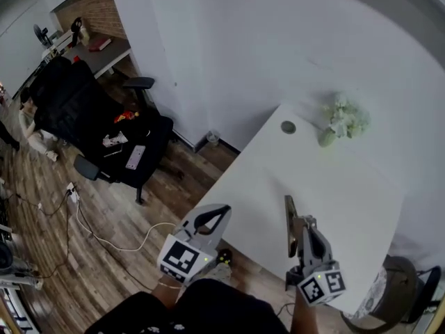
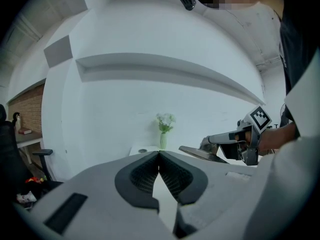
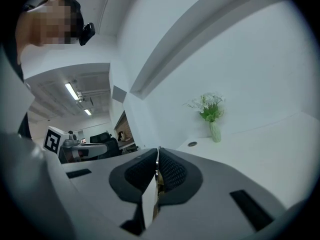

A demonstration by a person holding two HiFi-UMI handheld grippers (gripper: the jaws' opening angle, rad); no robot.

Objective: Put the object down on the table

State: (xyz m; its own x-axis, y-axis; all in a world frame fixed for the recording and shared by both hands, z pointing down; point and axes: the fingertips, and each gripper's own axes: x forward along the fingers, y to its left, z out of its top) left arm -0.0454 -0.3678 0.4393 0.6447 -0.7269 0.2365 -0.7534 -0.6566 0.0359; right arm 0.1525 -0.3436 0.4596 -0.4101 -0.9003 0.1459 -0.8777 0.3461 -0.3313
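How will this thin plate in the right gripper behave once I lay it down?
Probably stiff: the plate sticks straight out of the right gripper without sagging. Thin and flat, so it should lie still, not roll.

Smooth, matt white table (image 1: 334,186). Wood-plank floor (image 1: 49,207), dull sheen. Rough brick wall (image 1: 94,12). Grey matt plastic shells on left gripper (image 2: 159,156) and right gripper (image 3: 157,159); black ribbed pads (image 2: 145,176). Thin flat object (image 2: 200,154) in right jaws: metallic-looking, faint gloss.

Two claws: left claw (image 2: 159,154), right claw (image 3: 157,157). One flat object (image 1: 290,221). One table (image 1: 327,186). One flower vase (image 1: 327,137). One office chair (image 1: 69,106).
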